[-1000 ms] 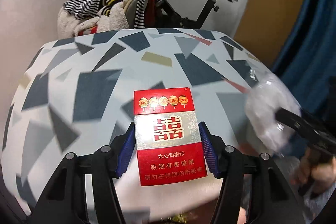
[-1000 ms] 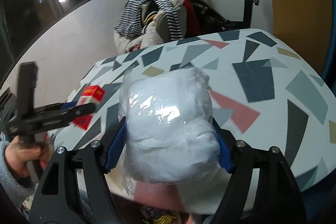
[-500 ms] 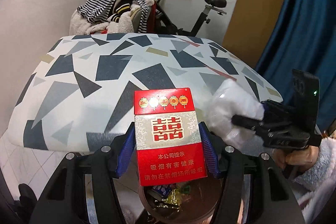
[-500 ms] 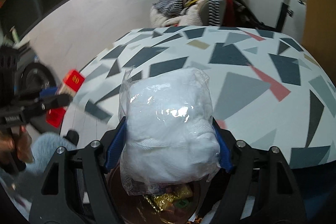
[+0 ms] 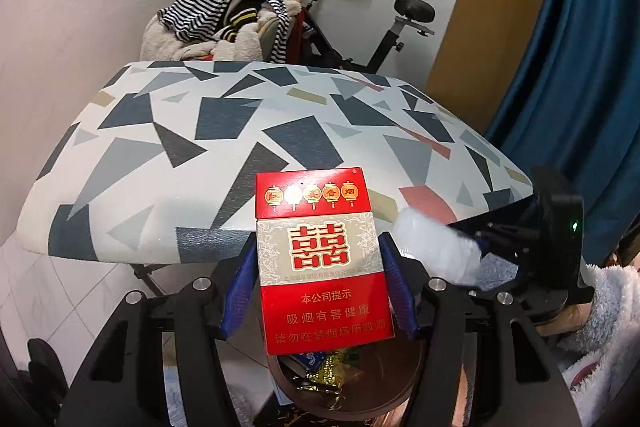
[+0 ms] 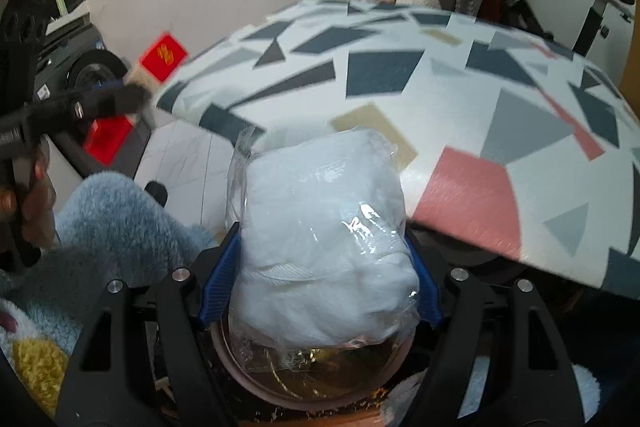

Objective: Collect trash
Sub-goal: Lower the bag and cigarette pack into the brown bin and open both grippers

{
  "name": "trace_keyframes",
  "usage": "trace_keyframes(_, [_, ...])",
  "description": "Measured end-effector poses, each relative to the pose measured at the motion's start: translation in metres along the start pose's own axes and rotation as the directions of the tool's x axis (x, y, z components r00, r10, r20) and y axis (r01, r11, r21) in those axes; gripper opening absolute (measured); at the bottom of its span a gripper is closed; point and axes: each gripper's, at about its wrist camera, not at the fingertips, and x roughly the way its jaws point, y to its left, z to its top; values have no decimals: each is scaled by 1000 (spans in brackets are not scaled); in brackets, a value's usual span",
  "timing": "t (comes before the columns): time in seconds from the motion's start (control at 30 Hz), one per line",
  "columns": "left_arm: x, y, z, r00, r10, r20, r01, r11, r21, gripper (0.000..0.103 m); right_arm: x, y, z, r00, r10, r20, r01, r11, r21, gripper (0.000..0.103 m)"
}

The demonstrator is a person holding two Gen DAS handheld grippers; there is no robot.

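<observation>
My left gripper point(image 5: 320, 287) is shut on a red cigarette pack point(image 5: 322, 259) with Chinese print, held upright above a round brown trash bin point(image 5: 348, 383) with wrappers inside. My right gripper point(image 6: 320, 279) is shut on a white wad in clear plastic point(image 6: 324, 243), held above the same bin point(image 6: 312, 379). The wad also shows in the left wrist view point(image 5: 436, 247), off to the right beside the right gripper point(image 5: 480, 247). The pack point(image 6: 160, 55) and the left gripper point(image 6: 116, 99) show at the left of the right wrist view.
A table with a geometric patterned cloth point(image 5: 260, 131) lies ahead, its near edge just beyond the bin. A chair piled with clothes point(image 5: 228, 15) and an exercise bike point(image 5: 360, 19) stand behind it. A blue curtain point(image 5: 568, 67) hangs at the right.
Both grippers have drawn back off the table and dropped lower, each keeping its item. The trash bin has come into view beneath them.
</observation>
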Motion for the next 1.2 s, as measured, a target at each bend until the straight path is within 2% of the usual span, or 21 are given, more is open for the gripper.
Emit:
trace_keyframes(0.27, [3, 0, -5, 1000, -6, -13, 6, 1000, 0, 57, 27, 9, -7, 989, 38, -142, -45, 998, -47, 74])
trace_keyframes(0.43, [6, -1, -9, 1000, -9, -19, 9, 1000, 13, 57, 38, 11, -11, 983, 31, -182, -41, 998, -52, 75])
trace_keyframes(0.53, [9, -1, -9, 1000, -16, -23, 16, 1000, 26, 57, 41, 11, -12, 982, 28, -188, -36, 999, -39, 79])
trace_keyframes(0.67, [13, -3, -14, 999, -26, -29, 27, 999, 42, 57, 37, 4, -12, 990, 32, -139, -32, 999, 1, 92])
trace_keyframes(0.83, [26, -6, -20, 997, -50, -55, 54, 996, 75, 57, 23, -11, -10, 999, -19, -38, 22, 996, 81, 93])
trace_keyframes(0.9, [34, -11, -22, 995, -74, -70, 81, 992, 97, 57, 11, -17, -10, 998, -55, 36, 50, 992, 112, 93])
trace_keyframes(1.07, [56, -24, -35, 989, -81, -125, 101, 981, 164, 57, -5, -33, -14, 988, -104, 116, 80, 977, 196, 95])
trace_keyframes(1.2, [76, -27, -45, 980, -92, -176, 120, 981, 156, 57, -9, -44, -14, 983, -129, 129, 95, 965, 243, 95])
